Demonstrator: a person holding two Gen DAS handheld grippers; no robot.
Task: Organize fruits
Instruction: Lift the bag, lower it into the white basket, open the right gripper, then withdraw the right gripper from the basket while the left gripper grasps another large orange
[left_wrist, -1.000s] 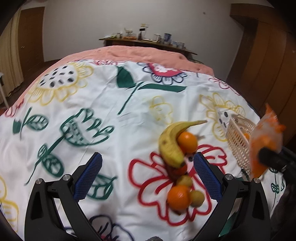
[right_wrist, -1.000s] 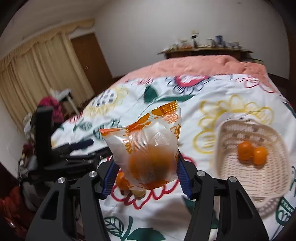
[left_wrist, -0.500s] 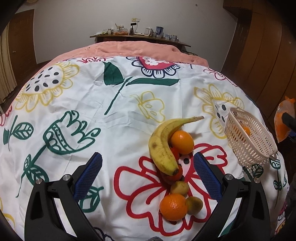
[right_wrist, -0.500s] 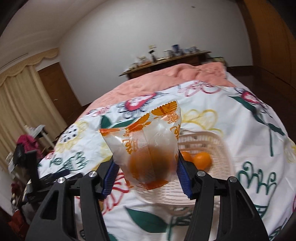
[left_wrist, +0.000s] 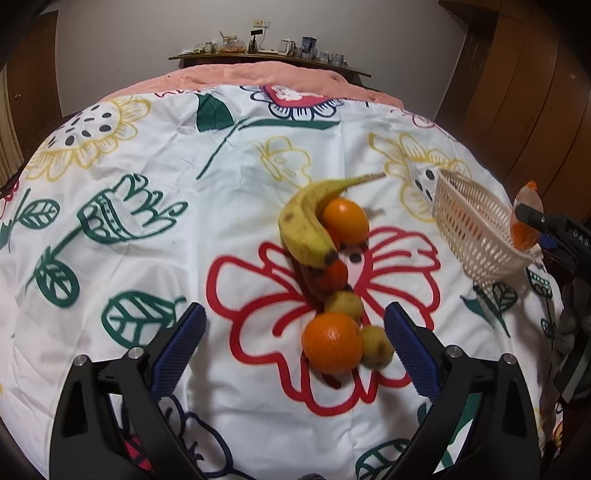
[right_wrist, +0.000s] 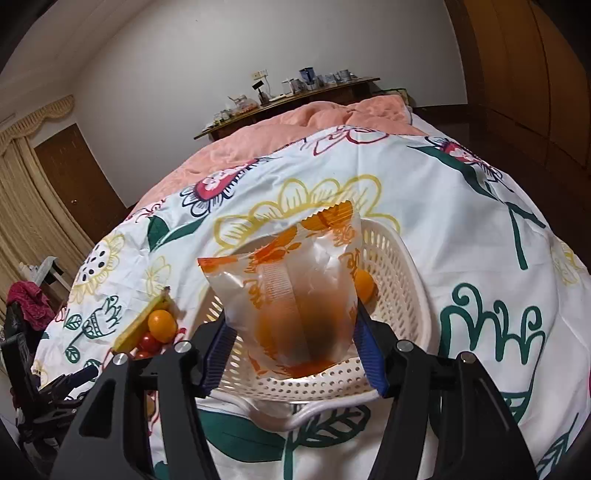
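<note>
My right gripper (right_wrist: 293, 354) is shut on a clear bag with orange print (right_wrist: 291, 291) that holds an orange fruit, held just above the white plastic basket (right_wrist: 410, 295). An orange (right_wrist: 364, 282) lies in the basket behind the bag. In the left wrist view my left gripper (left_wrist: 293, 347) is open and empty, its jaws on either side of an orange (left_wrist: 331, 342) and two small yellow-green fruits (left_wrist: 376, 347). Beyond lie a red tomato (left_wrist: 332, 275), a banana (left_wrist: 306, 225) and another orange (left_wrist: 345, 220). The basket (left_wrist: 476, 229) and bag (left_wrist: 524, 218) show at the right.
The fruits lie on a white bedspread with flower prints (left_wrist: 147, 221). A pink blanket (left_wrist: 258, 75) and a cluttered wooden shelf (left_wrist: 266, 51) are at the far end. Wooden wardrobes (left_wrist: 524, 81) stand on the right. A curtain (right_wrist: 22, 221) hangs at the left.
My right gripper has carried the bag to the right and now holds it over the basket. My left gripper has moved nearer the fruit pile and stays open.
</note>
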